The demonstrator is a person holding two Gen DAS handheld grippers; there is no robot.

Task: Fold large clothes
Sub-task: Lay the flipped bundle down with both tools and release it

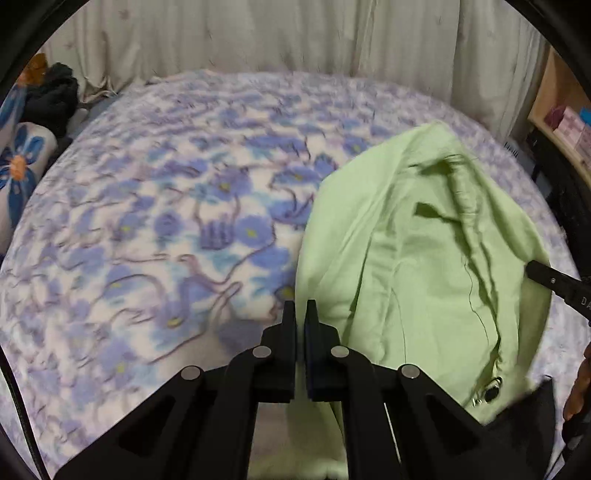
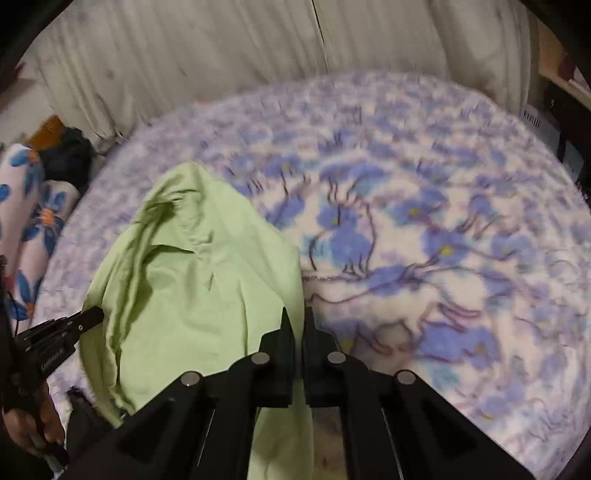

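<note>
A light green garment (image 1: 417, 266) hangs stretched between my two grippers above the bed; it also shows in the right wrist view (image 2: 192, 288). My left gripper (image 1: 301, 310) is shut on the garment's left edge. My right gripper (image 2: 297, 317) is shut on its right edge. Each gripper shows in the other's view, the right one (image 1: 535, 271) at the far right, the left one (image 2: 92, 317) at the far left. A metal clasp (image 1: 491, 391) sits low on the cloth.
The bed has a blue and white floral blanket (image 1: 166, 229). A floral pillow (image 1: 18, 173) and dark clothes (image 1: 55, 96) lie at the far left. Pale curtains (image 1: 258, 33) hang behind. A wooden shelf (image 1: 565, 107) stands at the right.
</note>
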